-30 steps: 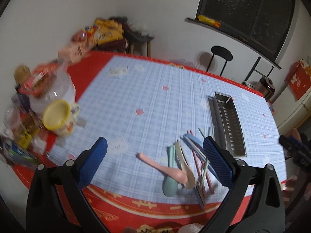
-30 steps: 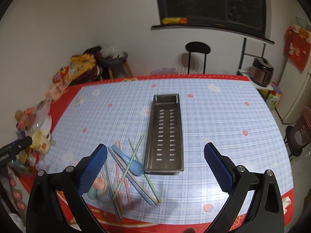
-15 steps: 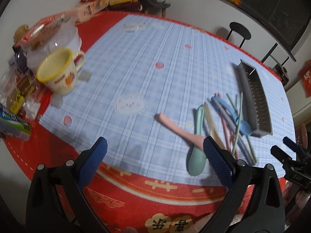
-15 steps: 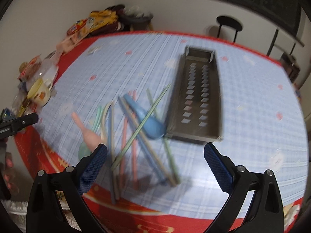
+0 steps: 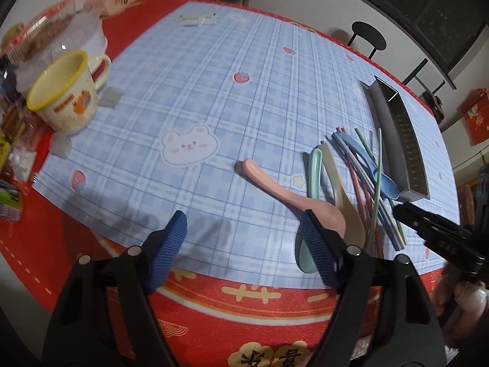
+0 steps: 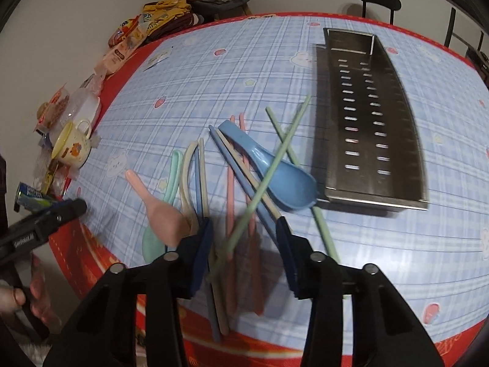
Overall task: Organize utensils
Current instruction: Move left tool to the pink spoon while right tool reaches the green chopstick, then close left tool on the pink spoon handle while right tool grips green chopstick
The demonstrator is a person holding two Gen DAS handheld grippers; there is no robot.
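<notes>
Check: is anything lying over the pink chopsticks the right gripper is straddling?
Yes. A pale green chopstick crosses diagonally over the pink chopsticks between the right gripper's open fingers, so it would be pinched along with them.

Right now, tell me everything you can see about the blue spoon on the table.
The blue spoon is a matte, plastic-looking soup spoon with a deep oval bowl and a short flat handle. It lies bowl up on the checked tablecloth, its bowl close against the near end of the metal tray, its handle pointing away to the left. A green chopstick crosses over it, and blue chopsticks lie alongside.
</notes>
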